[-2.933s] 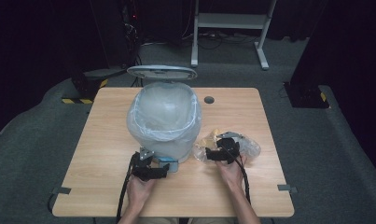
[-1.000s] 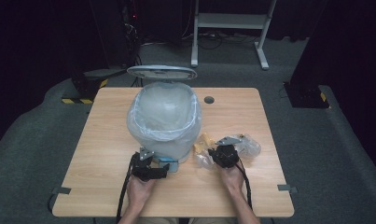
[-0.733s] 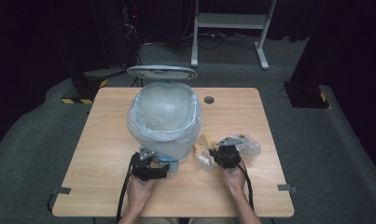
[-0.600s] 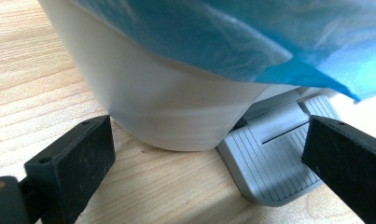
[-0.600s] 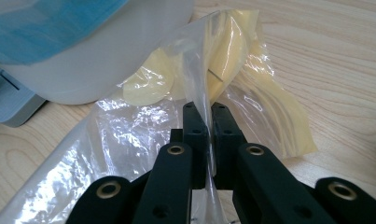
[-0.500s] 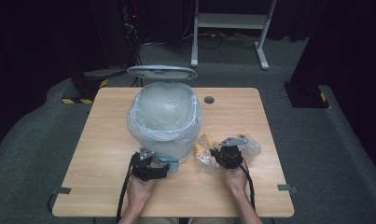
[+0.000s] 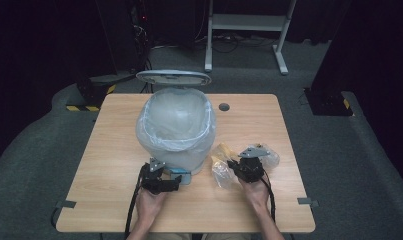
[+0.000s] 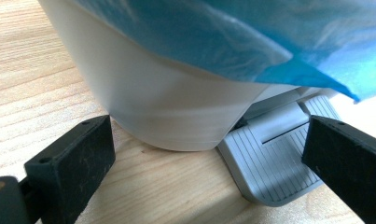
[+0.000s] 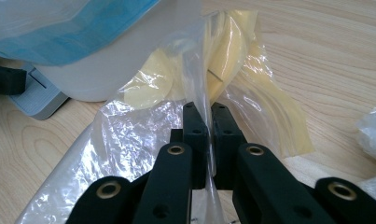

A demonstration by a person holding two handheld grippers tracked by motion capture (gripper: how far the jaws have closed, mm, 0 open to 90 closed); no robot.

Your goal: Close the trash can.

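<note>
Right claw (image 9: 209,116) clamped on clear plastic bag (image 9: 143,130), which stretches toward the bin (image 7: 176,127); left claw (image 8: 209,154) apart at pedal (image 8: 274,158).

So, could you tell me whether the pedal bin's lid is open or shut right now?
Open. In the high view the lid stands raised behind the bin, and its liner bag mouth is uncovered.

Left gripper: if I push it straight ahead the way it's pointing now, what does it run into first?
Most likely the white pedal bin: its lower wall sits straight ahead between the open jaws of the left gripper. The grey foot pedal lies low toward the right jaw and may be touched about as soon; depth is hard to judge.
</note>
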